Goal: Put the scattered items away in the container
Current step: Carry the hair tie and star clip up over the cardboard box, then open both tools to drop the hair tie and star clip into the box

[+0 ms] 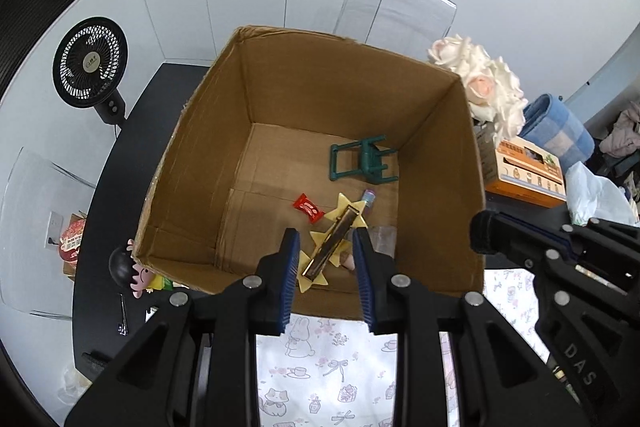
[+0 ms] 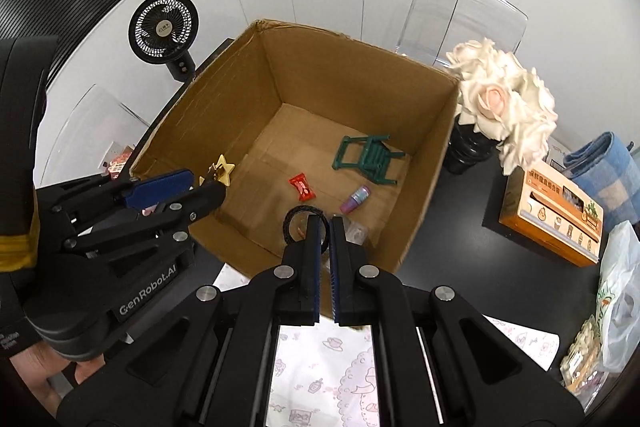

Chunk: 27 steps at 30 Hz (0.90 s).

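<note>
two hand-held grippers: left [image 1: 326, 255], marked "genrobot.ai", spread around star clip [image 1: 334, 241]; right [image 2: 325, 227] pinches black ring [image 2: 298, 217].

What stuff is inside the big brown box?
Inside the cardboard box lie a green toy chair, a red candy wrapper and a small purple bottle. The near wall hides the closest floor.

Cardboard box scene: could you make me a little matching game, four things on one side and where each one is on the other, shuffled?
Things:
1. green toy chair
2. red sweet
3. star clip
4. white roses

Places:
A. outside the cardboard box, on its right
B. between the left tongs
C. tipped over on the box floor, towards the far right corner
D. lying flat near the middle of the box floor

Pairs: 1-C, 2-D, 3-B, 4-A.
</note>
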Available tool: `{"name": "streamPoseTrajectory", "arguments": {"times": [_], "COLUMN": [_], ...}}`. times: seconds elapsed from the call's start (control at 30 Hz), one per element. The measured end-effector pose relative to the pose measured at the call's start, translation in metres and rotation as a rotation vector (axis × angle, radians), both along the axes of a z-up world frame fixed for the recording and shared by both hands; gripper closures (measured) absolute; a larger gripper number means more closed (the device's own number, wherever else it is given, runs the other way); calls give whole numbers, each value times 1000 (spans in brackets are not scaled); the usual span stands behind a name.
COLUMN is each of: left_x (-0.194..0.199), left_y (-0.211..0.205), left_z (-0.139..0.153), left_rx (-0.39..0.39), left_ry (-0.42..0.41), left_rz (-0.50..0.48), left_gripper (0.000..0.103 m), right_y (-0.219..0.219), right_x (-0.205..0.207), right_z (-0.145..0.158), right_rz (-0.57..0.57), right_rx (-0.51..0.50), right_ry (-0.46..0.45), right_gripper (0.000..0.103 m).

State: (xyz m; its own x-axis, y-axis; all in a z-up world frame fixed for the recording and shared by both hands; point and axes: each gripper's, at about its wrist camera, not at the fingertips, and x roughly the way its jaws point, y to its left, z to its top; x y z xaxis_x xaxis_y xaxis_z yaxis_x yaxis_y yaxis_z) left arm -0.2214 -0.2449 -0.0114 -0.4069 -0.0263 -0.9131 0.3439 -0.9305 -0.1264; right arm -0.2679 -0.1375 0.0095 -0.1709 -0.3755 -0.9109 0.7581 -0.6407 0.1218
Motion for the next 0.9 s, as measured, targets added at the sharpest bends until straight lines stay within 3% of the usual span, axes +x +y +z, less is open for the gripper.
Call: {"name": "streamPoseTrajectory", "arguments": {"times": [0.47, 0.57, 0.63, 0.67, 0.7, 0.77, 0.83, 0.87, 0.9], "left_x": [-8, -9, -10, -10, -9, -7, -4, -2, 0], "left_y": [-19, -18, -18, -18, -18, -20, -24, -26, -28], "left_z": [-2, -2, -3, -3, -4, -5, -4, -3, -2], "left_rx": [-31, -46, -59, -68, -84, -106, -117, -110, -102], "left_ry": [8, 14, 12, 7, 1, -4, -1, 6, 13], "left_rz": [-23, -36, -42, -42, -32, -17, 3, 9, 14], "left_gripper": [76, 75, 73, 66, 59, 32, 15, 8, 5], "right_y": [-25, -25, -22, -18, -15, -10, -3, 1, 5], "right_x": [-24, -23, -24, -25, -26, -27, -29, -30, -30], "right_z": [-25, -27, -26, -25, -24, -24, -23, -23, -22], "right_rz": [-19, -5, -16, -32, -44, -50, -62, -69, -69], "right_rx": [49, 50, 31, 27, 27, 27, 26, 26, 24], "right_ry": [-34, -32, -35, -26, -13, -13, -17, -18, -15], "right_gripper": [99, 95, 58, 32, 27, 25, 13, 2, 0]}}
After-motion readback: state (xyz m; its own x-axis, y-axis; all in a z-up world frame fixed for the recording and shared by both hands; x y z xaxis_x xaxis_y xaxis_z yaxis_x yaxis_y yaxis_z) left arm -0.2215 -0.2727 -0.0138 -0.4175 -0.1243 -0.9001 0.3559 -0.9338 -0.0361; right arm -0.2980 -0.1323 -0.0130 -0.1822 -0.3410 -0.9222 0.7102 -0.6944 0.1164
